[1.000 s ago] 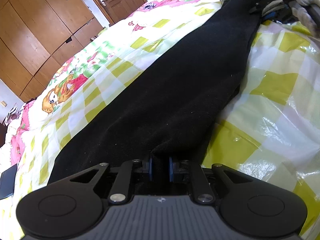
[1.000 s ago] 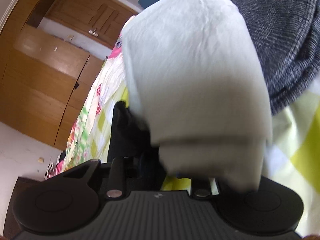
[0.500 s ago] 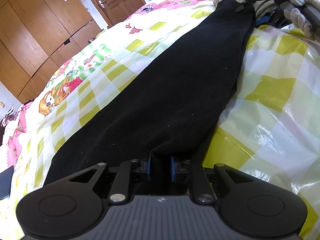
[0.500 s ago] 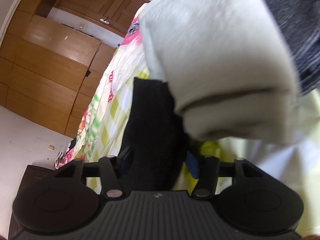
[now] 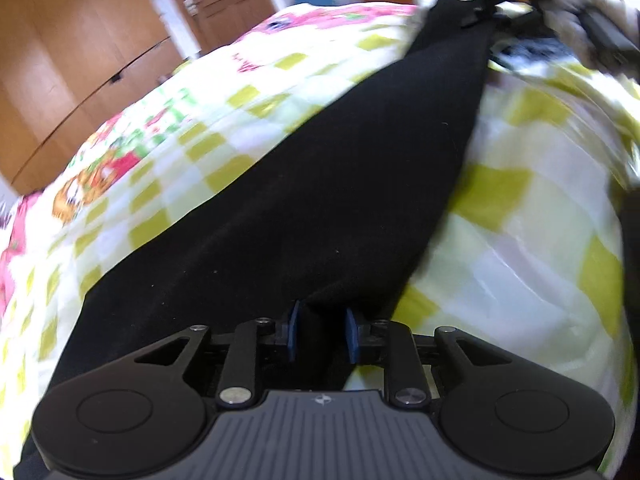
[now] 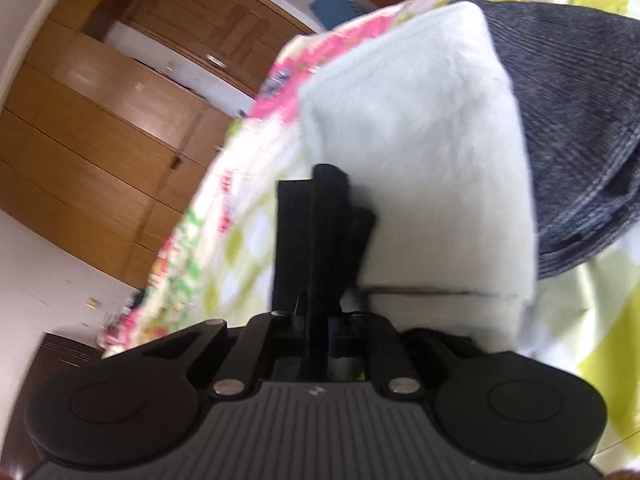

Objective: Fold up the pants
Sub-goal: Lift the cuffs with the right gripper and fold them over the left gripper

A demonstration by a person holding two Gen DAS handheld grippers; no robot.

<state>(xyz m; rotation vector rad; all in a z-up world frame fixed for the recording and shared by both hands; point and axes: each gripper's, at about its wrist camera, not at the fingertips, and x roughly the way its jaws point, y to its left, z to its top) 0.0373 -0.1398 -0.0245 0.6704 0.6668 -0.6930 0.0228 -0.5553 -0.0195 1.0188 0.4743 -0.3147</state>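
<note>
Black pants (image 5: 320, 180) lie lengthwise on the checked bed quilt (image 5: 520, 200), running from my left gripper to the far right. My left gripper (image 5: 323, 332) has a bunch of the near end between its blue pads; its jaws are opening, and the cloth still fills the gap. At the far end my right gripper (image 5: 492, 12), held by a gloved hand (image 5: 576, 28), pinches the other end, pulled to a point. In the right wrist view the right gripper (image 6: 316, 316) is shut on a black strip of the pants (image 6: 320, 232) that stands up between its fingers.
A folded white cloth (image 6: 420, 140) and a grey knit garment (image 6: 580, 120) lie on the bed just beyond the right gripper. Wooden wardrobe doors (image 5: 80, 60) stand past the bed's far side. A dark item (image 6: 56, 360) sits low at the left.
The right gripper's jaws, wide around the pants' end half a second ago, have shut on it and lifted it slightly. The left gripper's pads stand a little further apart.
</note>
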